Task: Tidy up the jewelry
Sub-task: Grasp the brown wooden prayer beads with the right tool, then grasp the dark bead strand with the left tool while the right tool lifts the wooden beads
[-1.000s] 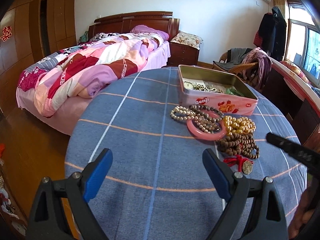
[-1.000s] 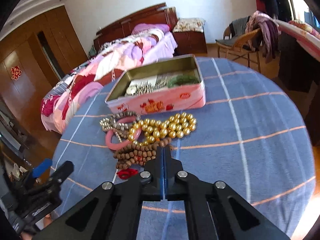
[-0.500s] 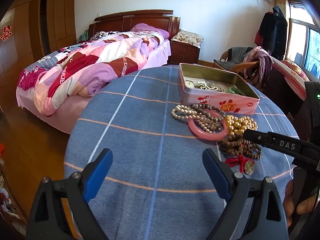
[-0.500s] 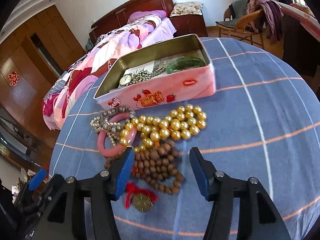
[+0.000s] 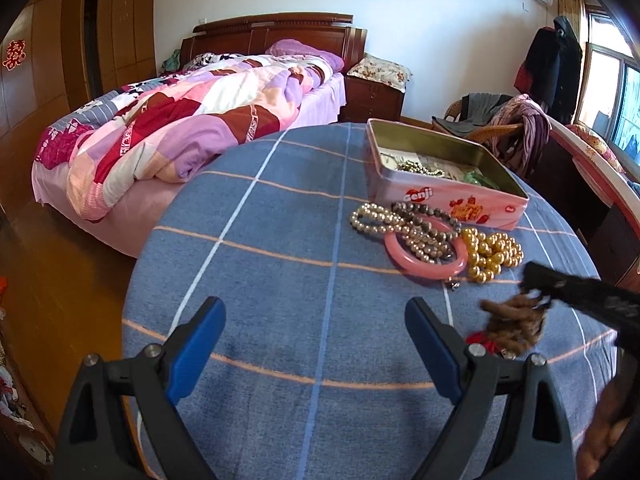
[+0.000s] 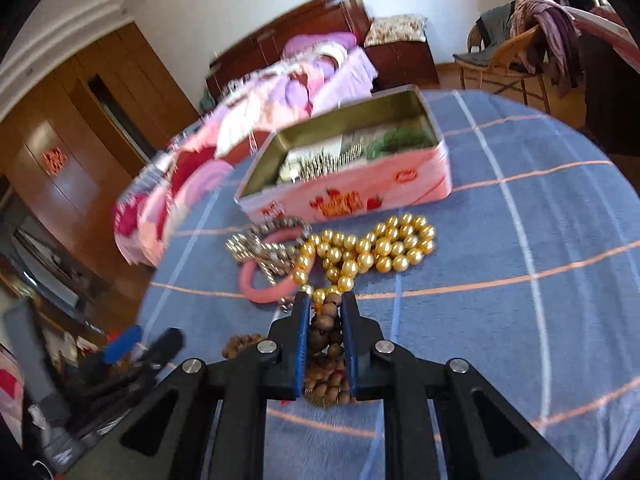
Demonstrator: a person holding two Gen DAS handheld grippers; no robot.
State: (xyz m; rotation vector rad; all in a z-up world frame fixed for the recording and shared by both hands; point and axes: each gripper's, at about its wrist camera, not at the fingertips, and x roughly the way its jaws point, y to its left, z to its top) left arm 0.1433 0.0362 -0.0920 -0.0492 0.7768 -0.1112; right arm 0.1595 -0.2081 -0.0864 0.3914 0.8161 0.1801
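Brown wooden bead strand [image 6: 326,344]: clamped in right claw [image 6: 325,312], near the bench's [image 5: 280,280] front edge. Gold beads [image 6: 372,248], pink bangle [image 6: 266,280], silver and dark bead strands [image 5: 404,224]: just beyond, before open pink tin [image 6: 352,196]. Left claw [image 5: 316,344]: jaws apart, holding nothing.

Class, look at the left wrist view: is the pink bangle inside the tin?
No, the pink bangle lies on the tablecloth in front of the tin.
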